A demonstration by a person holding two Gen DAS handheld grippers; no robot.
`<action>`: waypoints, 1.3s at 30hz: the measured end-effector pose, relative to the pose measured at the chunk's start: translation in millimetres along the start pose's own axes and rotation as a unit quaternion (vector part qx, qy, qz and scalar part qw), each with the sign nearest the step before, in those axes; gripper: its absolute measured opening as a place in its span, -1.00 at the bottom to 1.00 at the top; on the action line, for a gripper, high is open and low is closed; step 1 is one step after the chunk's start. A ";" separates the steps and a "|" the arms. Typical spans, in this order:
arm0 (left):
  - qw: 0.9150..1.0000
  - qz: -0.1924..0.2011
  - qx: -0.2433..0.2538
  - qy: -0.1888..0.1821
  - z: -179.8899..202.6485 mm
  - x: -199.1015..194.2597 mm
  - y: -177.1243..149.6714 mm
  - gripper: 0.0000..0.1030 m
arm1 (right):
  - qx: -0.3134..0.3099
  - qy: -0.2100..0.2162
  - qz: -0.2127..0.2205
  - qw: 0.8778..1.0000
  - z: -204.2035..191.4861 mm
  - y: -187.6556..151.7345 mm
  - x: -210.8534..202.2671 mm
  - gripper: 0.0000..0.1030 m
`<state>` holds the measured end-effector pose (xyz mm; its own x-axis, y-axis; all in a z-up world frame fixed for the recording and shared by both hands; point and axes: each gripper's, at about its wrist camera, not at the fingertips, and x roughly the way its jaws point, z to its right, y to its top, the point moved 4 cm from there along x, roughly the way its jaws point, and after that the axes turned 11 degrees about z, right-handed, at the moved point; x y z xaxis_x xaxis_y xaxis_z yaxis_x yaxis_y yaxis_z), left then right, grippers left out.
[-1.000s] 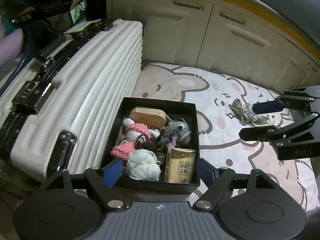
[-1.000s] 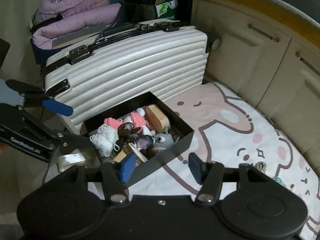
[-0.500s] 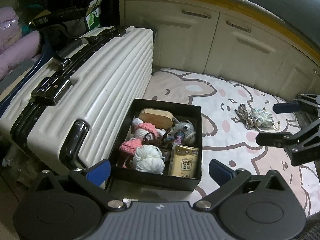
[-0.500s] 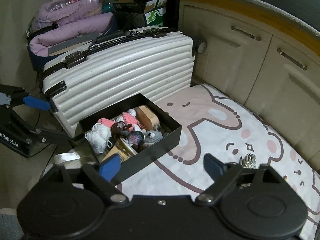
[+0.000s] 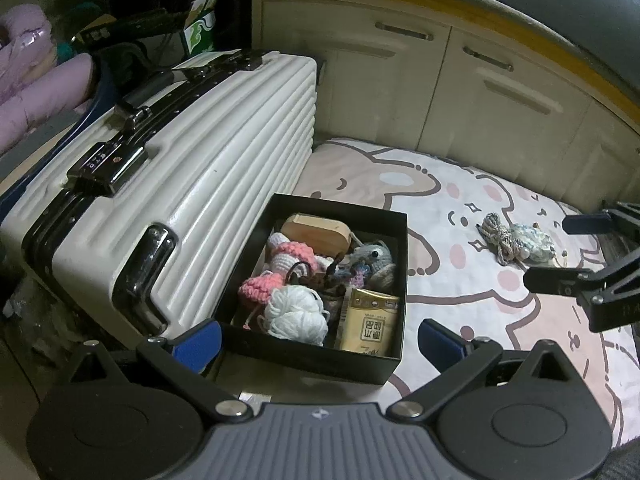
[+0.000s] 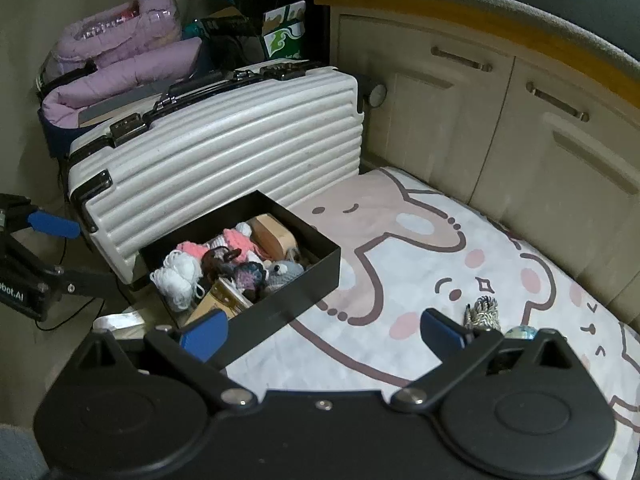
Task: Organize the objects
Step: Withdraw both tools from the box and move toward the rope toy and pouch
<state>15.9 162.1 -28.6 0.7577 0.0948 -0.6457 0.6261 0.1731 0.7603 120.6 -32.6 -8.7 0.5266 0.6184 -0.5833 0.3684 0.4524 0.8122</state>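
Observation:
A black box point(image 5: 316, 350) sits on the cartoon-print mat beside a white suitcase; it also shows in the right wrist view point(image 6: 288, 304). It holds a white yarn ball point(image 5: 296, 312), pink crochet pieces point(image 5: 260, 286), a grey crochet toy point(image 5: 374, 260), a wooden case point(image 5: 316, 232) and a yellow packet point(image 5: 368, 326). A grey cord bundle with a beaded pouch point(image 5: 516, 238) lies on the mat to the right, partly seen in the right wrist view point(image 6: 486, 312). My left gripper point(image 5: 318, 340) is open and empty just before the box. My right gripper point(image 6: 324, 330) is open and empty above the mat.
The ribbed white suitcase point(image 5: 192, 168) lies left of the box. Cream cabinet doors point(image 5: 460, 80) run behind the mat point(image 5: 420, 184). Purple bedding point(image 6: 120, 64) and a green-white carton point(image 6: 284, 36) sit beyond the suitcase. A cable and white tape lie on the floor at left.
Both grippers have opened wide and drawn back from the box. The box and its contents have not moved.

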 end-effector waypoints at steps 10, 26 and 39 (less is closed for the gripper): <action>1.000 0.004 0.005 0.002 5.0 6.8 3.1 1.00 | 0.007 -0.007 -0.007 1.000 6.7 -3.0 3.8 1.00; 0.999 0.023 0.023 -0.032 40.5 37.2 26.8 1.00 | 0.053 -0.077 -0.012 0.996 64.7 -13.7 0.6 1.00; 0.997 0.036 0.044 -0.059 80.4 72.4 49.7 1.00 | 0.107 -0.138 -0.006 0.985 118.9 -27.5 -19.2 1.00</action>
<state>116.7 98.7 -31.8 0.8139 -0.0139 -0.5808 0.5798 0.0836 0.8105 191.5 -133.3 -18.6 0.6993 0.4017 -0.5914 0.5131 0.2940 0.8064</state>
